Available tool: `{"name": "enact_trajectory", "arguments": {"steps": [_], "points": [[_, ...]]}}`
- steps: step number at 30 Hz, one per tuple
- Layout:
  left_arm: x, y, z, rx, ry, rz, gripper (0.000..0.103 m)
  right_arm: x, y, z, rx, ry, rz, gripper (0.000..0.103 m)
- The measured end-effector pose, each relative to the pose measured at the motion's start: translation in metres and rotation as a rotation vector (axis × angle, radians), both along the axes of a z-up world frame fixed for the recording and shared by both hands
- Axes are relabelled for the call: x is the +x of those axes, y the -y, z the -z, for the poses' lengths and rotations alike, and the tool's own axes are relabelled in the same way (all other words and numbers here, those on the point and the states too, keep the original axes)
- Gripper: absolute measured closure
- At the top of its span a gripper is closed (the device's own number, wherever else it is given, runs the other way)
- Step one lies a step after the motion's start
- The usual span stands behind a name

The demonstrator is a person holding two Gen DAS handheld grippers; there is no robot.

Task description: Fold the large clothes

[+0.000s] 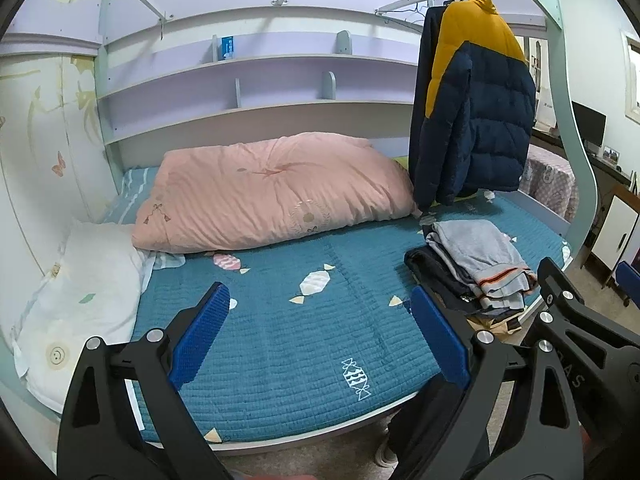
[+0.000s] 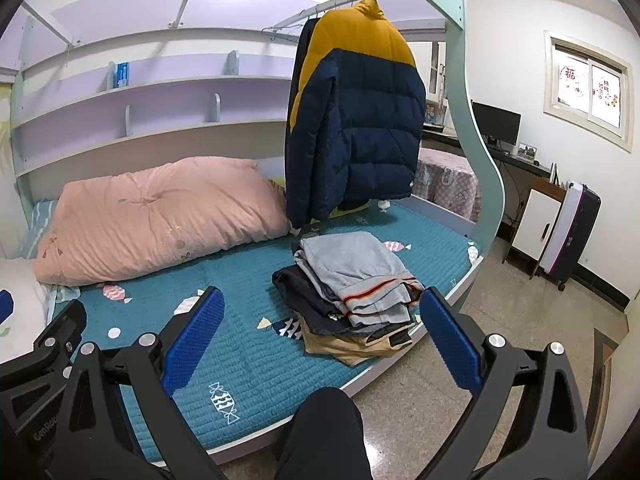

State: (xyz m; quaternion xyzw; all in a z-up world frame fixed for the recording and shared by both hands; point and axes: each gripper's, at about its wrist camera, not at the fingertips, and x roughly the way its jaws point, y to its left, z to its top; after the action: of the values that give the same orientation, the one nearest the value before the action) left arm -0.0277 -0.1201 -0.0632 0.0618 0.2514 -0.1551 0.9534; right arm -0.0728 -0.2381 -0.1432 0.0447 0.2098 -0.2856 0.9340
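Progress is judged to be partial, because some garments are already folded while a large one is not yet touched. At the far left of the bed, a white pillow (image 1: 80,292) is seen against the wall, and next to it a pink folded quilt (image 1: 272,188) is laid along the back of the teal bedspread (image 1: 280,340). The front middle part of the bedspread is left free, and it looks suitable as a folding surface. The left gripper (image 1: 320,336) is held above this free area with its blue pads wide apart, and nothing is gripped between them. Further right, a stack of folded clothes (image 2: 352,288) is placed near the front right edge of the bed, with a grey piece on top, darker pieces under it and a tan one at the bottom. The right gripper (image 2: 328,340) is held in front of this stack, also spread wide and empty; the stack is seen between its fingers but is not touched by them. Behind the stack, a navy and yellow puffer jacket (image 2: 356,120) is hung from a rail (image 2: 340,2) on the bed frame, well apart from both grippers. This jacket is probably the next large garment to be folded, so it would have to be taken down and spread on the free area.
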Motion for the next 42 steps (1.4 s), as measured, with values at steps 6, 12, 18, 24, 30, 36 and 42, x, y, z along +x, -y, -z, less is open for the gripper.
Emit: {"name": "enact_trajectory", "arguments": {"steps": [6, 12, 18, 24, 30, 36, 42], "points": [[0.0009, 0.0015, -0.0001, -0.002, 0.005, 0.001, 0.011, -0.001, -0.0006, -0.0003, 0.0, 0.001, 0.0, 0.008], [-0.0008, 0.0019, 0.0016, -0.012, 0.002, 0.0, 0.01, -0.0011, 0.001, -0.0009, -0.006, 0.003, -0.003, 0.008], [-0.0004, 0.0011, 0.0017, -0.011, 0.001, 0.003, 0.011, -0.0018, 0.0017, -0.0007, -0.009, 0.004, 0.0, 0.008], [-0.0006, 0.0002, 0.0005, -0.019, 0.004, -0.005, 0.01, -0.003, 0.0007, 0.0021, -0.007, -0.001, -0.002, 0.008], [-0.0014, -0.0006, -0.0009, -0.024, 0.009, -0.006, 0.01, -0.005, 0.0, 0.0026, -0.003, 0.0, -0.003, 0.008], [-0.0056, -0.0005, -0.0028, -0.025, 0.02, -0.013, 0.01, -0.0057, 0.0004, 0.002, 0.007, 0.008, -0.005, 0.008], [-0.0065, 0.0011, -0.0035, -0.024, 0.022, -0.016, 0.01, -0.0099, -0.0025, -0.0011, 0.018, 0.032, -0.003, 0.008]]}}
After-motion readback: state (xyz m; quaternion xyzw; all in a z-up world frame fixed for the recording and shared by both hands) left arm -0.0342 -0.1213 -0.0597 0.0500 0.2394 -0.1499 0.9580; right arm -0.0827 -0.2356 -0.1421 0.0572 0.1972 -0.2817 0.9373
